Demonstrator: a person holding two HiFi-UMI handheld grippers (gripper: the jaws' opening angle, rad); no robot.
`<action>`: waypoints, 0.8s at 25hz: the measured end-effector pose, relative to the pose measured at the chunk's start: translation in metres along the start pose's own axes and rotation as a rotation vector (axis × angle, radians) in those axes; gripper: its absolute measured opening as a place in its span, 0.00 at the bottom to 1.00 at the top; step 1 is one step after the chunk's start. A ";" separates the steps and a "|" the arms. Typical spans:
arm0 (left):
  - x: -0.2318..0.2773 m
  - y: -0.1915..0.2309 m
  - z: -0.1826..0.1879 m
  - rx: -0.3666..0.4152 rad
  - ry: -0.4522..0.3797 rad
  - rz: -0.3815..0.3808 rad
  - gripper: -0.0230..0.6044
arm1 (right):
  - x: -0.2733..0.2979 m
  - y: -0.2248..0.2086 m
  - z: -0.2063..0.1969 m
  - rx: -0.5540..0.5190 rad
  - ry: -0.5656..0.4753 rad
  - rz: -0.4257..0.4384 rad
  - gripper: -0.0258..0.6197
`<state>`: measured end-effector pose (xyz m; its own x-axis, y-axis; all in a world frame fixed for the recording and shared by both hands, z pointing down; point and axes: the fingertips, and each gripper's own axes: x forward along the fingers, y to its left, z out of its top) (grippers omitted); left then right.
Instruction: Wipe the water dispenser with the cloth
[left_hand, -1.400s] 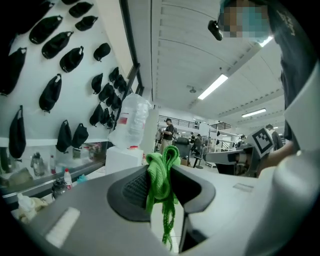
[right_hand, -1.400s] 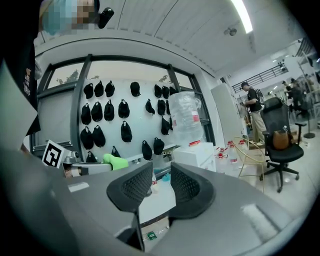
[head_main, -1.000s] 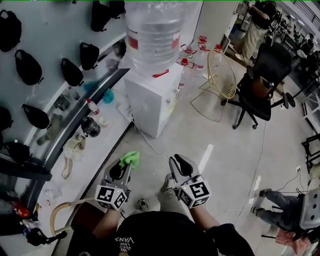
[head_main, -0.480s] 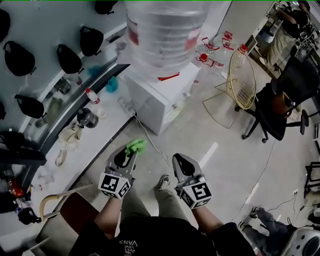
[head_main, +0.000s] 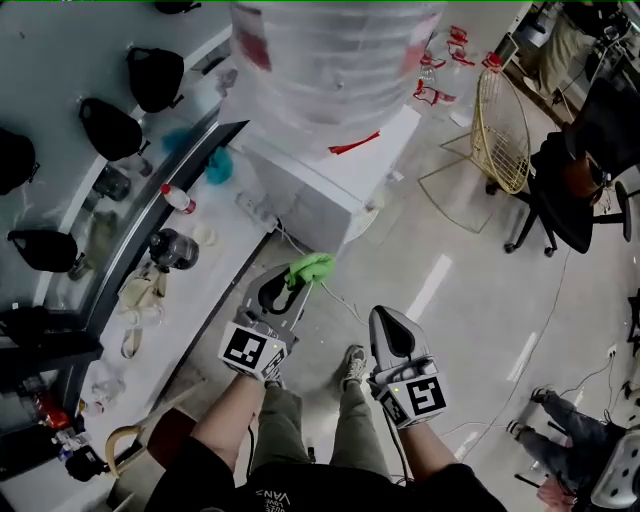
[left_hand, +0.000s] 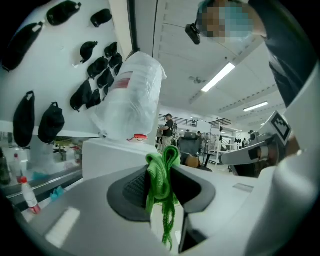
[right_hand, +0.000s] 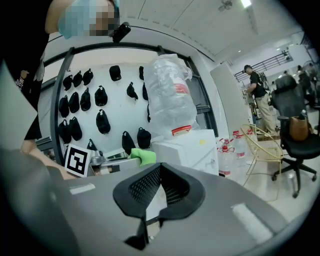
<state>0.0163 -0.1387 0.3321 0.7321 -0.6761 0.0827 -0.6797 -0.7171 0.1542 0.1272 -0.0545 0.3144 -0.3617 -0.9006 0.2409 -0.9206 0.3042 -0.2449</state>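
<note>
Pinching a soft, light green cloth (head_main: 310, 268) by a bunched fold, the left tongs (head_main: 288, 292) hold it near the white water dispenser (head_main: 330, 195). The right tongs (head_main: 390, 330) are closed and empty. The limp cloth probably needs a firm grip.

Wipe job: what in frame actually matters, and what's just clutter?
Job:
- cloth, clamped in the left gripper
- water dispenser
- bottle on top of it

Clutter:
- black bags on the wall
- office chair
- wire chair
- spare bottles on the floor
</note>
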 end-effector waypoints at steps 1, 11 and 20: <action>0.007 0.002 -0.007 0.010 0.000 -0.024 0.22 | 0.006 0.002 -0.004 -0.005 -0.005 -0.005 0.05; 0.080 0.021 -0.075 0.053 -0.038 -0.132 0.22 | 0.056 0.002 -0.053 0.032 -0.070 -0.008 0.05; 0.107 0.037 -0.078 0.050 -0.053 -0.102 0.22 | 0.059 -0.009 -0.068 0.046 -0.054 -0.017 0.05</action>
<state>0.0733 -0.2247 0.4237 0.7953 -0.6060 0.0170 -0.6039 -0.7894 0.1102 0.1045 -0.0892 0.3944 -0.3364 -0.9213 0.1952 -0.9184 0.2751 -0.2846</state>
